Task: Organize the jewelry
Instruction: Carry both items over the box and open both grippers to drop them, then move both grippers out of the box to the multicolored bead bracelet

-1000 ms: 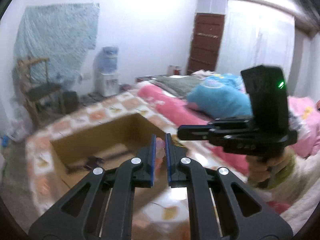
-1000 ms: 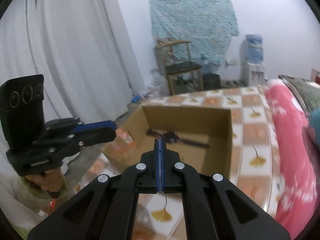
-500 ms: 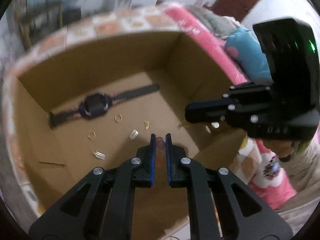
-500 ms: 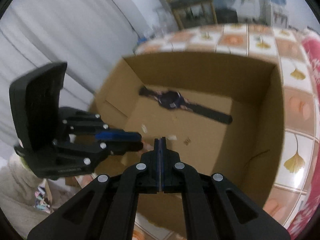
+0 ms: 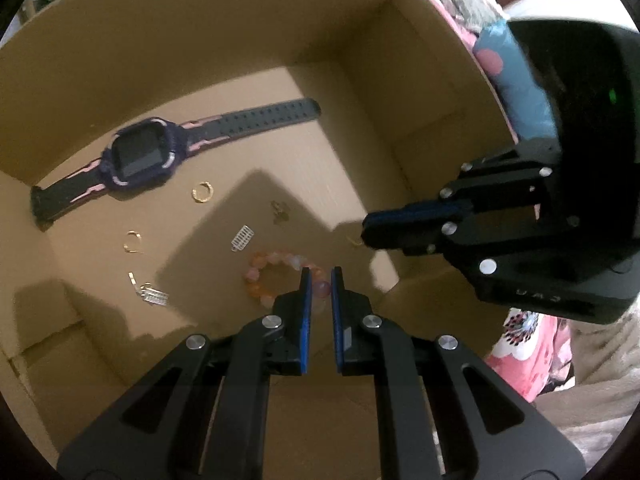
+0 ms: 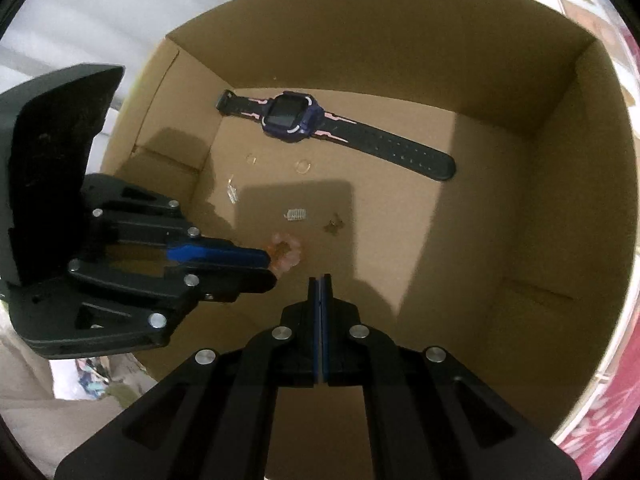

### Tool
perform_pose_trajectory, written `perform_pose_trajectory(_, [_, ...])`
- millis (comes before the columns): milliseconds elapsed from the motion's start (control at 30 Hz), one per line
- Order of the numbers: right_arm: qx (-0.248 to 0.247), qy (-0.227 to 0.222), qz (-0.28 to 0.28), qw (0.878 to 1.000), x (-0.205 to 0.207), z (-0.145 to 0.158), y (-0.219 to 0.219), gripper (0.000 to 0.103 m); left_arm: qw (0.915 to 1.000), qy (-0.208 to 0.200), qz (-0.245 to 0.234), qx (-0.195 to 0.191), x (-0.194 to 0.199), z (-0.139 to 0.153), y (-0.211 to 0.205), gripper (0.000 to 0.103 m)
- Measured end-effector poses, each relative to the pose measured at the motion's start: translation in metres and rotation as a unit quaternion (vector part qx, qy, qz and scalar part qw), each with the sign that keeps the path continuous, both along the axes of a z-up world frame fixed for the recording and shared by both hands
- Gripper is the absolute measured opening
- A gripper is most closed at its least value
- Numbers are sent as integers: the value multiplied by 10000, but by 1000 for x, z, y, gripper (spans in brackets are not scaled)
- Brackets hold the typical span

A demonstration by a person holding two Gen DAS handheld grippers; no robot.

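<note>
A pink and orange bead bracelet [image 5: 276, 280] hangs low over the floor of an open cardboard box [image 5: 200, 40], with my left gripper [image 5: 320, 286] shut on one of its beads. The right wrist view shows the same bracelet [image 6: 286, 254] at the left gripper's tips [image 6: 268, 264]. My right gripper [image 6: 320, 280] is shut with nothing in it, pointing down into the box [image 6: 400, 40]. In the left wrist view the right gripper [image 5: 366, 230] reaches in from the right. A purple and black watch [image 5: 144, 156] [image 6: 290, 116] lies flat at the back.
Loose pieces lie on the box floor: gold rings [image 5: 202, 192] [image 5: 132, 242], silver earrings [image 5: 243, 237] [image 5: 154, 294] and a small gold piece [image 5: 280, 210]. Pink bedding [image 5: 520, 344] lies past the box's right wall. A tiled cloth [image 6: 580, 0] surrounds the box.
Both grippers have tipped downward and sunk into the box, so the room has left the views. The bracelet has stayed in the left jaws; the right jaws have stayed shut.
</note>
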State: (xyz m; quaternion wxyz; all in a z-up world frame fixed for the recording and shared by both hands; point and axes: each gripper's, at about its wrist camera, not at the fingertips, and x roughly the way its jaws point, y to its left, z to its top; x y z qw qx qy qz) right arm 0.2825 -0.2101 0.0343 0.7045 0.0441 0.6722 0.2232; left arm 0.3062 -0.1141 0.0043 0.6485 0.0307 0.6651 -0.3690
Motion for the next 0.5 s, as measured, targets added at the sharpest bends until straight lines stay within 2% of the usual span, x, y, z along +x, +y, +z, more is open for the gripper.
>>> perform_pose_trajectory(133, [-257, -177, 18, 9995, -2, 4, 0, 2, 9999, 144, -12, -17, -3, -3, -5, 11])
perform_pose_trajectory(200, [-369, -295, 10, 9989, -3, 8, 1, 4, 9997, 195, 65, -102, -4, -2, -5, 28])
perform_pose_trajectory(233, [-384, -332, 12, 9987, -5, 9, 1, 9, 9996, 213, 90, -151, -3, -1, -4, 36])
perform_pose_trajectory(367, [-448, -497, 29, 9978, -8, 19, 3, 24, 9994, 112, 138, -305, -6, 8, -2, 40])
perform_pose_trajectory(500, [-559, -655, -10, 9963, -1, 24, -3, 28, 9990, -163, 211, -346, -8, 23, 3, 42])
